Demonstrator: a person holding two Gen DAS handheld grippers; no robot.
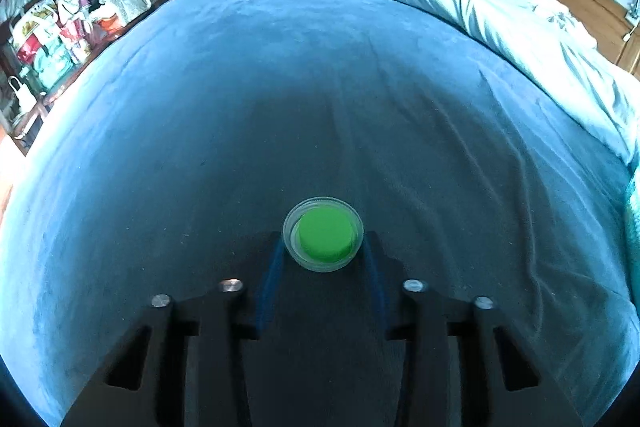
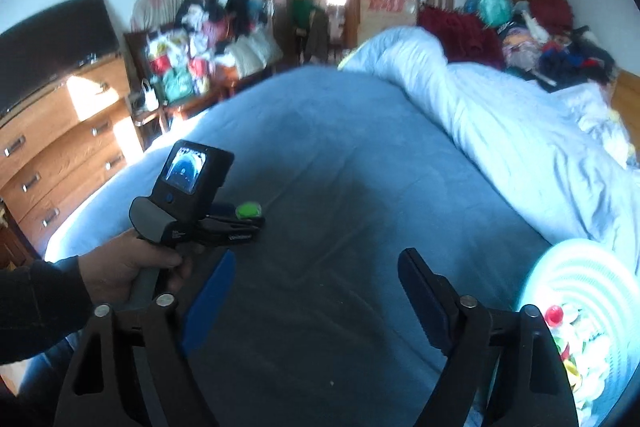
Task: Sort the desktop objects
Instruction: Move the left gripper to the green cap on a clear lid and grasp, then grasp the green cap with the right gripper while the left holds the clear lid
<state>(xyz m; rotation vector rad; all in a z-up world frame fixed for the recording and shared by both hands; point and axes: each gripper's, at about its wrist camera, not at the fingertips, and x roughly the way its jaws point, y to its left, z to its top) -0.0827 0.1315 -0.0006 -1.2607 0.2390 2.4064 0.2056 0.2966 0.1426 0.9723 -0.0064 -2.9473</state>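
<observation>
Left gripper (image 1: 323, 247): jaws drawn in close, blue pads touching both sides of a small clear round container with green lid (image 1: 323, 239). Container resting on the blue bedspread (image 1: 280, 87), near the front edge of the bed. Same gripper seen from the right wrist view, held by the person's left hand (image 2: 132, 267) in a dark sleeve, pointing steeply down.

Right gripper (image 2: 316, 291): jaws spread wide, nothing between them, above bare bedspread. White basket (image 2: 580, 267) holding mixed small items at lower right, just beside the right finger. Rumpled pale duvet (image 2: 500, 115) along the far side.
</observation>
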